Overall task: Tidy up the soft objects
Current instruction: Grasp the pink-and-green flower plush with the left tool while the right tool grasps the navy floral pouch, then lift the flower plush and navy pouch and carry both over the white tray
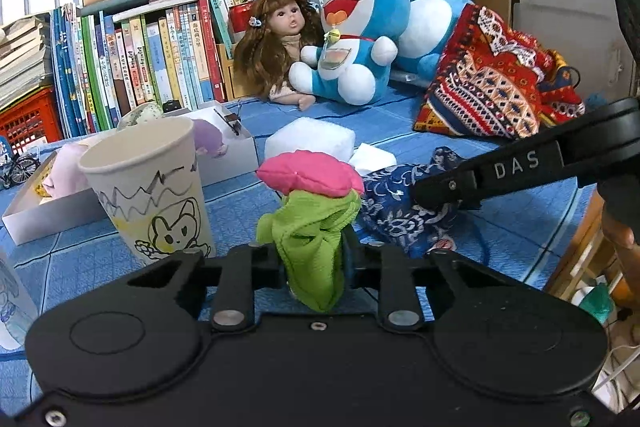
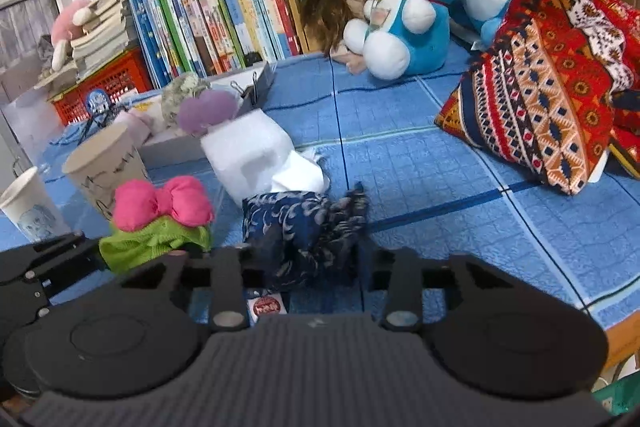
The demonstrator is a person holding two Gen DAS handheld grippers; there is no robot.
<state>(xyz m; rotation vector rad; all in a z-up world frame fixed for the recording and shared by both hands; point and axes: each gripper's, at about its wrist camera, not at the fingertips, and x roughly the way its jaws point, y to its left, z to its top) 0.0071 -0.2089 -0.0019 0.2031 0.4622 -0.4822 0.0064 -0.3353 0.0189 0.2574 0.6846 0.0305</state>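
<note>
The left tongs (image 1: 316,267) are closed on the green cloth (image 1: 312,247), which stands up between them with a pink bow (image 1: 310,177) on top; the right tongs (image 2: 308,267) are closed on the blue cloth (image 2: 304,227), bunched just ahead of them on the bench (image 2: 440,187). Both bundles look limp, so I judge it best to lift slowly and keep the grip firm; loose folds could snag the cup (image 1: 148,187) just left of the left tongs. The box (image 1: 224,155), ahead and left, seems the likely goal. Both tongs sit low and level, side by side; the right ones reach in from the left pair's right.
</note>
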